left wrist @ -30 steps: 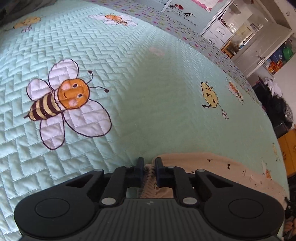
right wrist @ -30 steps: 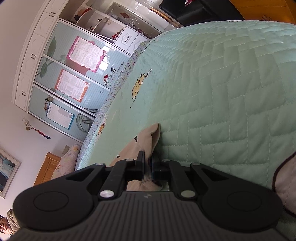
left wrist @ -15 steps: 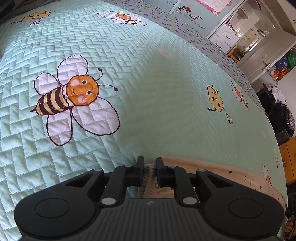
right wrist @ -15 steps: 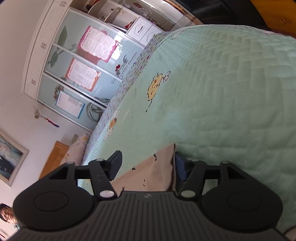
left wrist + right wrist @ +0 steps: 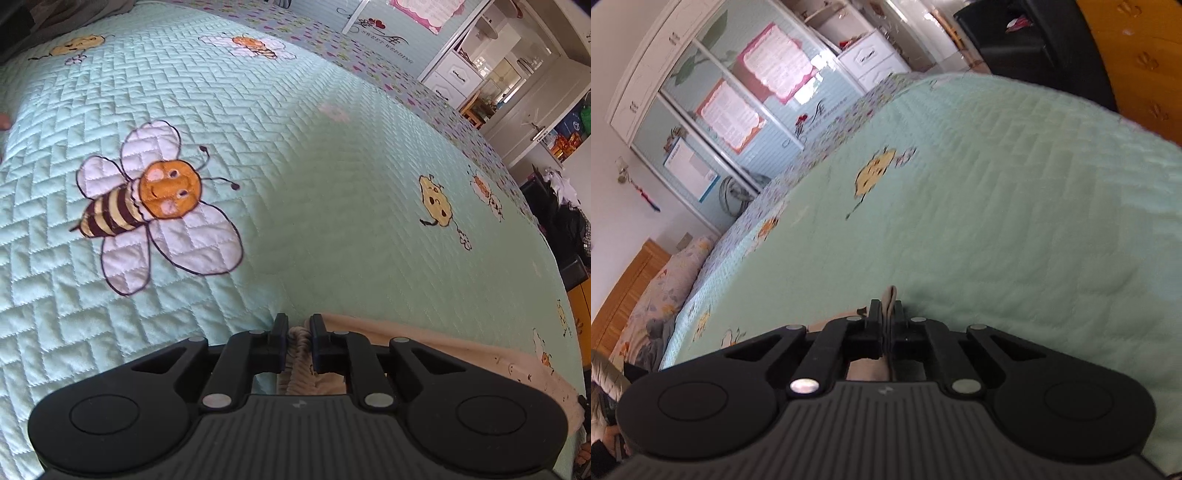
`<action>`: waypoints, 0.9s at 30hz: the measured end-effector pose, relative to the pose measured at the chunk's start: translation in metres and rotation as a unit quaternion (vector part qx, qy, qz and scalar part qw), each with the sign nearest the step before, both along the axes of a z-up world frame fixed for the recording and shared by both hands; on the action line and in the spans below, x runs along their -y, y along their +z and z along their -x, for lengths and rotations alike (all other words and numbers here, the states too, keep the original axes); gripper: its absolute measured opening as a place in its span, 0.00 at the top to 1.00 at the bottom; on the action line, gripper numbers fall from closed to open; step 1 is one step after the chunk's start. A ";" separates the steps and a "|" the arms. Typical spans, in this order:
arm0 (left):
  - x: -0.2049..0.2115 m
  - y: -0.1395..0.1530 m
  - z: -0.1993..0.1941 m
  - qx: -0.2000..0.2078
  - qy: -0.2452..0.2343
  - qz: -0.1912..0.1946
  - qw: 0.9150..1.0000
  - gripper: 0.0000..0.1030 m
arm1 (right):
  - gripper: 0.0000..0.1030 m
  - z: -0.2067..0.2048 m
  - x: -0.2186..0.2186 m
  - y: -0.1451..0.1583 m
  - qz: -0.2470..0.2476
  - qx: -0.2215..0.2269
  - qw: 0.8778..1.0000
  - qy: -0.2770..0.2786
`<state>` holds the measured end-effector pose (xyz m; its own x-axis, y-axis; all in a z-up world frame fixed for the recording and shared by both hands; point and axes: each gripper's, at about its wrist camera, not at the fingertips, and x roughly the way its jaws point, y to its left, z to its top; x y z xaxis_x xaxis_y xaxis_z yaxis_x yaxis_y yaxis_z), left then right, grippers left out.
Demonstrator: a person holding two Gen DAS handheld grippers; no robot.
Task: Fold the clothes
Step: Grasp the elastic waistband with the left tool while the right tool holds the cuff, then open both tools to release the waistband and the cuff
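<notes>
A beige garment (image 5: 443,354) with small prints lies on the mint quilted bedspread (image 5: 332,184) and runs off to the right in the left wrist view. My left gripper (image 5: 298,325) is shut on the garment's ribbed edge (image 5: 297,341), its jaws still closing slightly on the cloth. In the right wrist view, my right gripper (image 5: 885,308) has its jaws closing tight on a thin corner of the same garment (image 5: 889,295). That corner pokes up between the fingers, and more beige cloth shows below the left finger.
A large bee patch (image 5: 147,206) is sewn into the bedspread ahead of the left gripper. A wardrobe with posters (image 5: 738,103) and white drawers (image 5: 875,62) stand beyond the bed. A floral pillow (image 5: 661,288) and a wooden headboard (image 5: 624,295) are at the left.
The right gripper opened wide over the garment's corner half a second ago and has shut on it again, rolling and rising a little. The left gripper kept its hold in place.
</notes>
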<state>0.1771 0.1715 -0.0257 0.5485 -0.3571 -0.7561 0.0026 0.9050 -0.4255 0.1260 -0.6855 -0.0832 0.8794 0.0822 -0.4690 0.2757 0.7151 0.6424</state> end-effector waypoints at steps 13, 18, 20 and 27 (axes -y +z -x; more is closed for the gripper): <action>-0.005 0.003 -0.006 0.022 0.015 0.003 1.000 0.85 | 0.95 -0.008 0.008 -0.003 -0.005 -0.002 1.000 -0.012; -0.001 0.001 -0.009 0.023 0.006 -0.010 1.000 0.77 | 0.89 -0.014 0.012 -0.007 -0.018 -0.007 1.000 -0.015; -0.005 0.004 -0.008 0.023 0.004 -0.013 1.000 0.71 | 0.85 -0.011 0.016 -0.006 -0.035 -0.005 0.999 -0.026; -0.041 0.029 0.014 0.059 0.057 -0.006 0.997 0.37 | 0.62 0.031 -0.007 0.030 0.019 0.004 0.998 -0.065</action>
